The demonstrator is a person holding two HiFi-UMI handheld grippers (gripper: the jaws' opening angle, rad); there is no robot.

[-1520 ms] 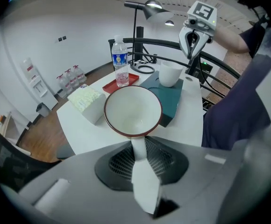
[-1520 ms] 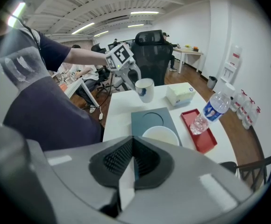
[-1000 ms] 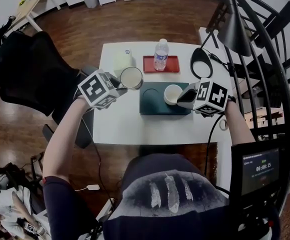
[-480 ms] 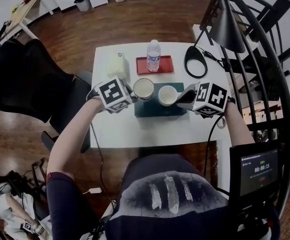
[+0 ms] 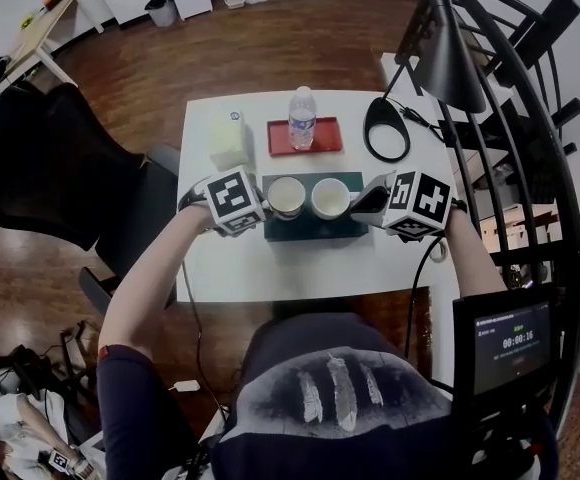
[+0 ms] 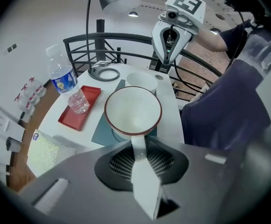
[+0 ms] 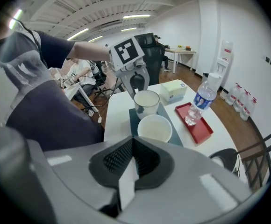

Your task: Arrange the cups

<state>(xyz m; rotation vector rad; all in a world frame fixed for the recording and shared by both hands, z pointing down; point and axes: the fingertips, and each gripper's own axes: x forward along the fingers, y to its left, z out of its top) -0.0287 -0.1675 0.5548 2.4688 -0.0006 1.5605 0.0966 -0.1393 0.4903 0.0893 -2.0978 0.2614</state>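
Since a second ago the left tool has brought the red-rimmed cup from off the teal tray to over its left half. The right tool has kept its place.

Head view: the red-rimmed cup stands just beside the plain cup, which sits on the tray's right half on the white surface. A water bottle stands on a red tray behind them.

Left gripper view: the left tool is clamped on the red-rimmed cup's white handle. Whether the cup's base touches the tray is unclear.

Right gripper view: the right tool's jaws are clenched together with nothing seen between them. The plain cup sits just ahead of them.
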